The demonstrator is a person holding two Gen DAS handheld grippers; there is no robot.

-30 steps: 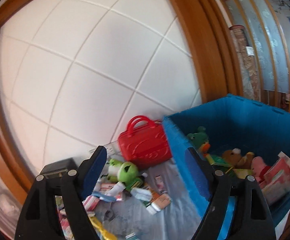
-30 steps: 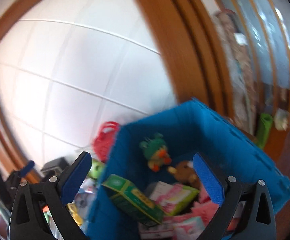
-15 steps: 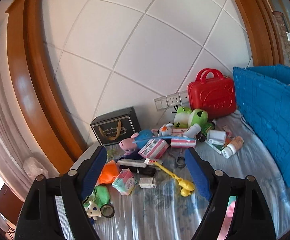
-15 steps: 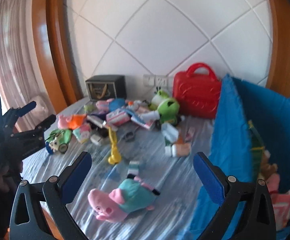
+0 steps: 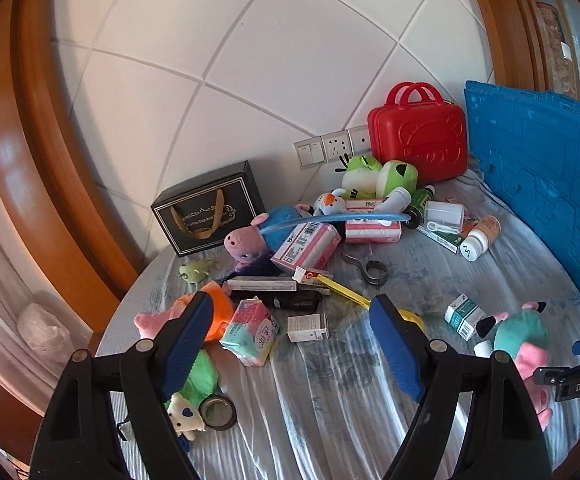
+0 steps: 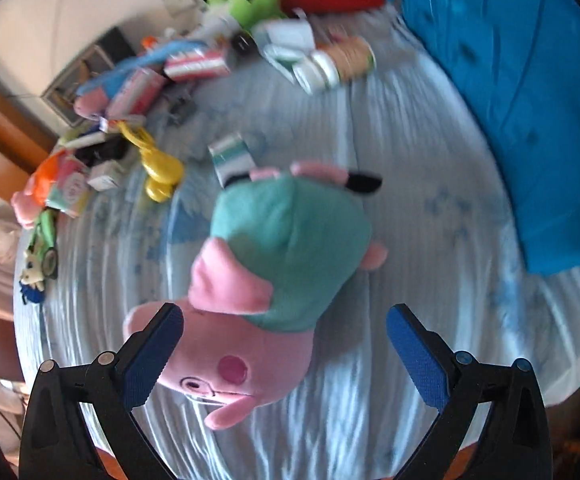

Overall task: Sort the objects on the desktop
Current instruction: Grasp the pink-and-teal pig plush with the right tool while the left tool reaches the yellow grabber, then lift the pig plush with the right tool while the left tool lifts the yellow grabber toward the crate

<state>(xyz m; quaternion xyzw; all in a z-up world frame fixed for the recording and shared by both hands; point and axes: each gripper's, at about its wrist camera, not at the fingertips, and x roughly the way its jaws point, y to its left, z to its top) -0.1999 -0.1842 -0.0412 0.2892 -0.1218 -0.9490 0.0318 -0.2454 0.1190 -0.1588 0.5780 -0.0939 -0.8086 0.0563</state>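
pig plush (image 6: pixel 286 256) | right view: between parted right hand-held gripper (image 6: pixel 284 354) | left hand-held gripper (image 5: pixel 290 344) parted, empty

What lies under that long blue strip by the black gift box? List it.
The blue strip lies across a pig plush in blue, a pink barcode carton and a red-striped box. What lies beneath those is covered.

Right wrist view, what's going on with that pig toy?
The right hand-held gripper hangs open over the pink pig toy in a teal dress, its head between the fingers, not gripped. The left hand-held gripper is open above the clutter, holding nothing. The blue crate stands at the right.
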